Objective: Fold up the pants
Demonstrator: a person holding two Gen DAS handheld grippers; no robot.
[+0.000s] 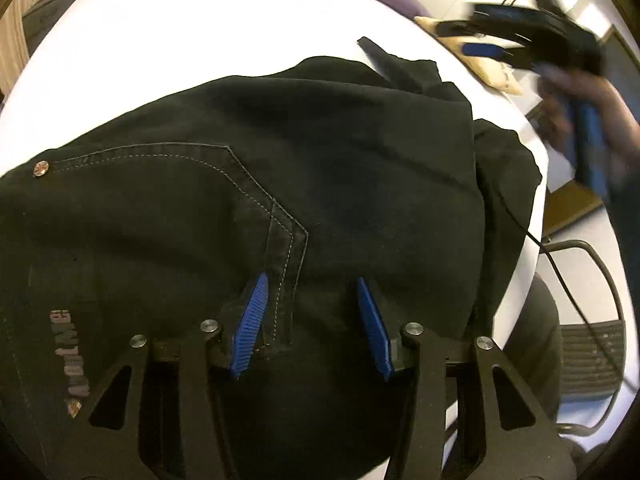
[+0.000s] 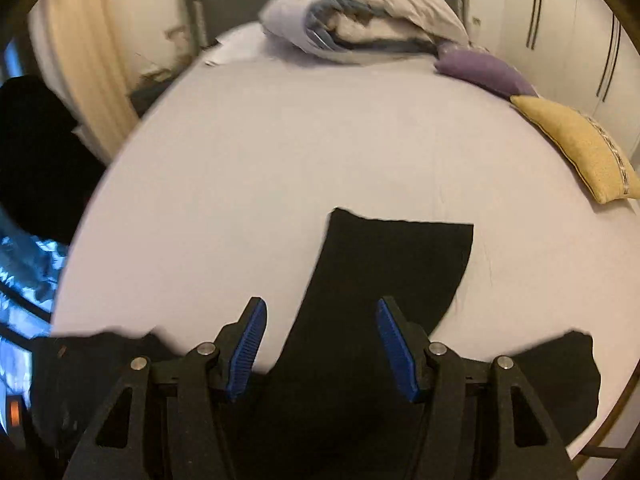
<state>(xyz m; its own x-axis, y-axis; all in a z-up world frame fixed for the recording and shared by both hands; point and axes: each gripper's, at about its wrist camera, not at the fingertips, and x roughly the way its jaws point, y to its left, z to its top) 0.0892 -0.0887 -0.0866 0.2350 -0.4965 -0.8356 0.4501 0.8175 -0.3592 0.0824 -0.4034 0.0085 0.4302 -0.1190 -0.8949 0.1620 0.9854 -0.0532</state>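
1. Left gripper [image 1: 314, 316] hangs low over the black pants [image 1: 280, 184], blue pads spread apart, nothing between them; a stitched belt loop lies just inside the left pad.
2. Right gripper [image 2: 320, 344] hovers above the near edge of the bed [image 2: 280, 152], fingers wide apart and gripping nothing. In the left wrist view it shows far right as a blurred shape [image 1: 532, 48] held in a hand [image 1: 576, 112]; the jaw gap can't be read there.
3. Pants lie spread on the white sheet at the near side of the bed. One leg end [image 2: 396, 264] runs away from the right gripper, flat on the sheet.
4. Pocket stitching, a rivet [image 1: 41, 168] and printed lettering [image 1: 66, 352] show on the seat; the lettering is too distorted to read.
5. Pants cut off by both near frame edges and gripper bodies.
6. Far end: rolled duvet [image 2: 360, 12], purple pillow [image 2: 484, 68], yellow cushion [image 2: 580, 148].
7. Dark mass [image 2: 36, 152] at far left, unclear what it is.
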